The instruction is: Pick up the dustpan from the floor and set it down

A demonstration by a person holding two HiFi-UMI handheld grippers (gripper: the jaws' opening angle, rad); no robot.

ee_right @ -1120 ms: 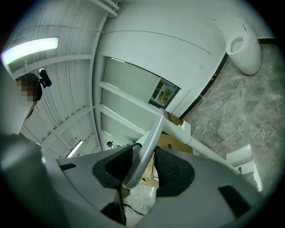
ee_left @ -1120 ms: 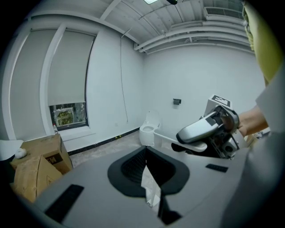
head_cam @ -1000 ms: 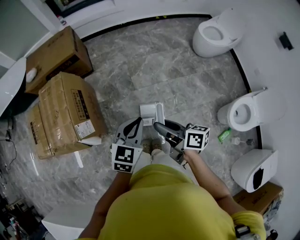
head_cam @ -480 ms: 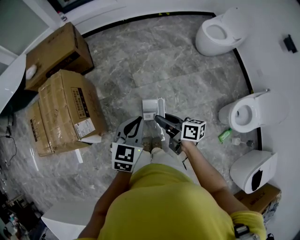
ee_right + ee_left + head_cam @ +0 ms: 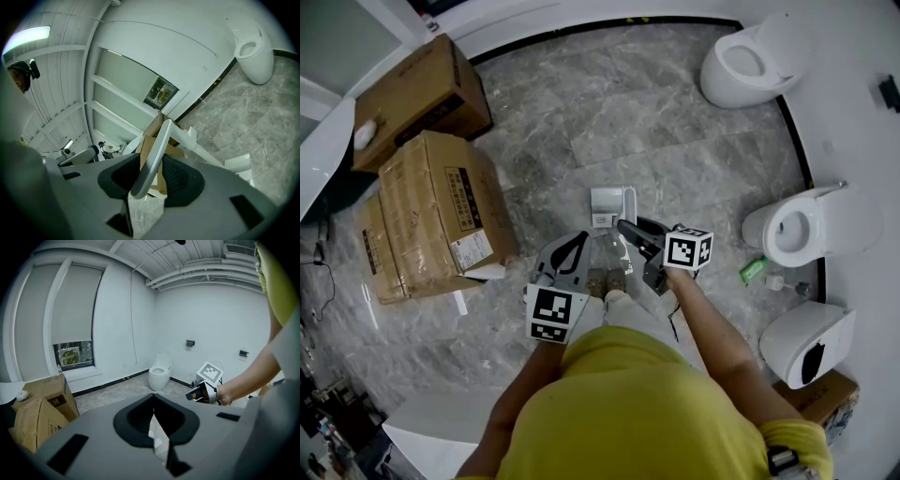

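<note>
The white dustpan has its pan low over the grey marble floor, just ahead of my feet. Whether it touches the floor I cannot tell. Its long white handle runs up between my right gripper's jaws, and the pan shows at the lower right of the right gripper view. My right gripper is shut on that handle. My left gripper hovers to the left of the dustpan, apart from it, its pads together with nothing between them. From the left gripper view the right gripper appears at the right.
Stacked cardboard boxes stand at the left, another box behind them. White toilets sit at the back right and along the right wall. A green bottle lies beside the right-hand toilet. My shoes are just behind the pan.
My right gripper has sunk towards the floor and moved a little forward with the dustpan in its grip. The left gripper has kept its place.
</note>
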